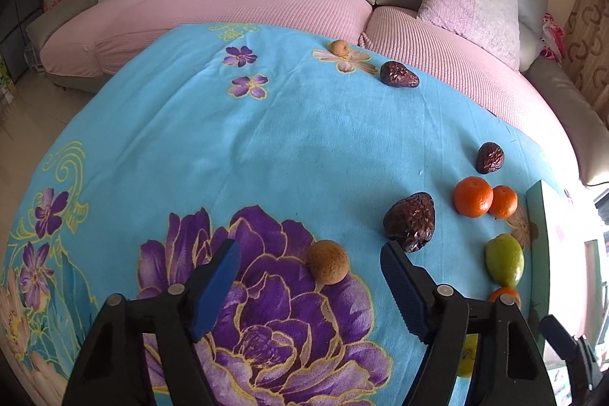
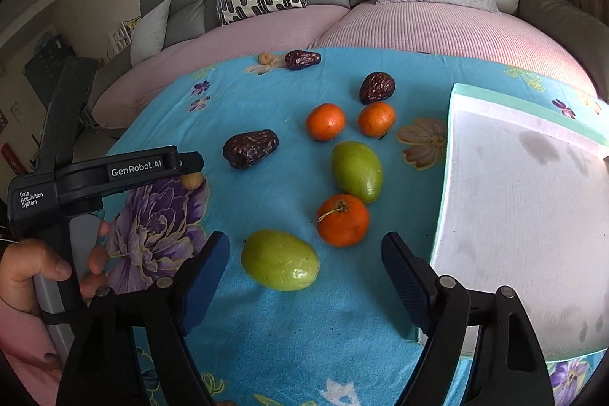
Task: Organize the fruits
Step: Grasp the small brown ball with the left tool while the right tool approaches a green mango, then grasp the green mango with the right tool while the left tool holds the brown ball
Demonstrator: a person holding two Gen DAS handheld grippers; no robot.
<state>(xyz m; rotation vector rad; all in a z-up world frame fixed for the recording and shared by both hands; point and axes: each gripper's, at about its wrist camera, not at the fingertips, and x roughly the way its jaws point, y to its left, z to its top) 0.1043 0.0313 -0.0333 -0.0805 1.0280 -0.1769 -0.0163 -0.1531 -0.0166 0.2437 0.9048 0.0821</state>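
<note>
left gripper [image 1: 310, 274]: jaws spread wide, nothing held, brown round fruit [image 1: 327, 262] between fingertips
right gripper [image 2: 304, 265]: jaws spread wide, nothing held, green fruit [image 2: 280, 265] between fingertips

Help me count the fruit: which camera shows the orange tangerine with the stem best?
The right wrist view: the orange tangerine with the curled stem sits whole and unobstructed there. The left wrist view shows only its top sliver behind the left hand-held gripper.

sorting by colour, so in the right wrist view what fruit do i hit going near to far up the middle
nearest green fruit → stemmed orange → second green fruit → two oranges side by side → dark wrinkled fruit → far dark fruit at the cloth edge
</note>
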